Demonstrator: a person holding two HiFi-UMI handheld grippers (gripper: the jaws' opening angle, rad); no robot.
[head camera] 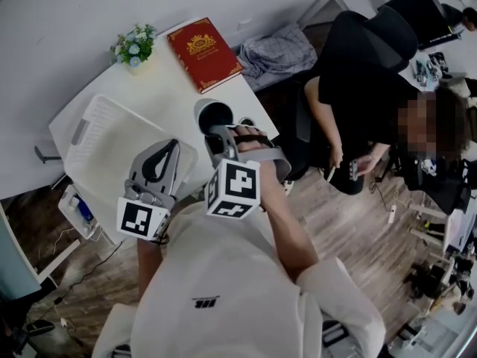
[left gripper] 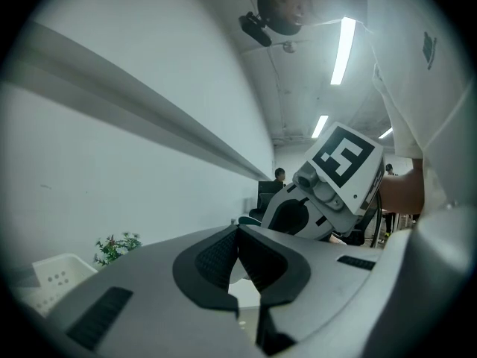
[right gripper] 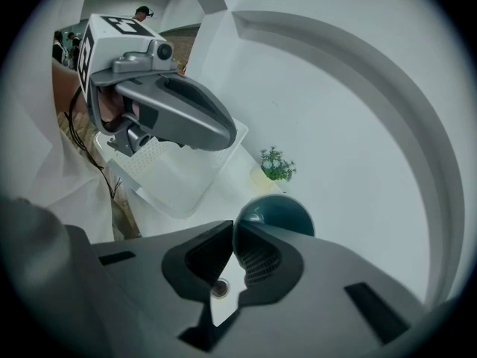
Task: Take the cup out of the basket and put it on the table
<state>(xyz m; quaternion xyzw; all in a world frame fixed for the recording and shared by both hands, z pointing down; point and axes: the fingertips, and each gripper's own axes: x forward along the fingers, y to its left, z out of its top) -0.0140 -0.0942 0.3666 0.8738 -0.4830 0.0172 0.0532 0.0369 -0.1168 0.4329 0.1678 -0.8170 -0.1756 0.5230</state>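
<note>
1. While the basket (head camera: 97, 136) lay empty at left, the left gripper (head camera: 174, 146) hovered by its edge, jaws closed on nothing.
2. Just right, the right gripper (head camera: 220, 133) pinched the cup (head camera: 215, 115) by its rim over the table (head camera: 168, 73).
3. Lifting out looked done; setting down and release remained.

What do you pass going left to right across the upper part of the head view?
potted plant → red book → grey cloth → seated person in black
</note>
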